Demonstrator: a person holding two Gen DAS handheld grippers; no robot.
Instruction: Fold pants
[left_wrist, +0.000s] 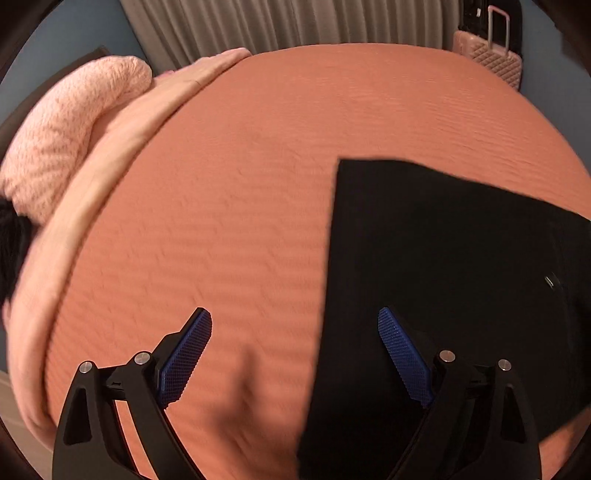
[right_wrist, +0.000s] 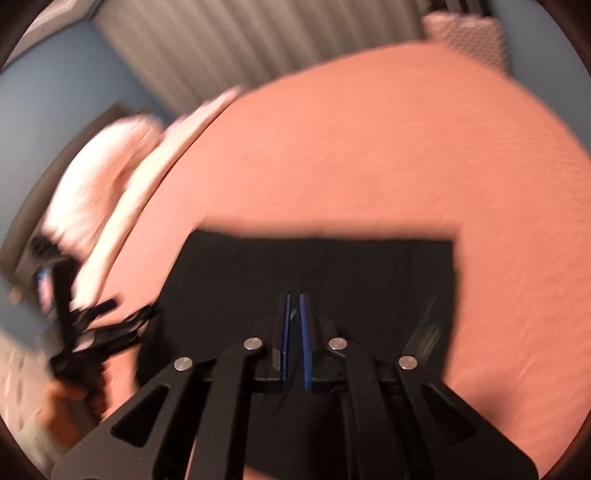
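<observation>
The black pants (left_wrist: 443, 277) lie folded flat on the orange bed cover (left_wrist: 240, 203). My left gripper (left_wrist: 295, 321) is open and empty, above the pants' left edge, one finger over the cover and one over the pants. In the right wrist view the pants (right_wrist: 258, 273) lie as a dark rectangle below my right gripper (right_wrist: 294, 306). Its blue pads (right_wrist: 303, 332) stand almost together with a thin gap, over the pants; whether cloth is pinched between them does not show. The left gripper (right_wrist: 99, 317) shows blurred at the left of that view.
A fluffy pink pillow (left_wrist: 70, 133) and a pale pink blanket edge (left_wrist: 122, 147) lie at the left side of the bed. A pink suitcase (left_wrist: 491, 59) stands past the far right corner. Grey curtains (left_wrist: 277, 22) hang behind.
</observation>
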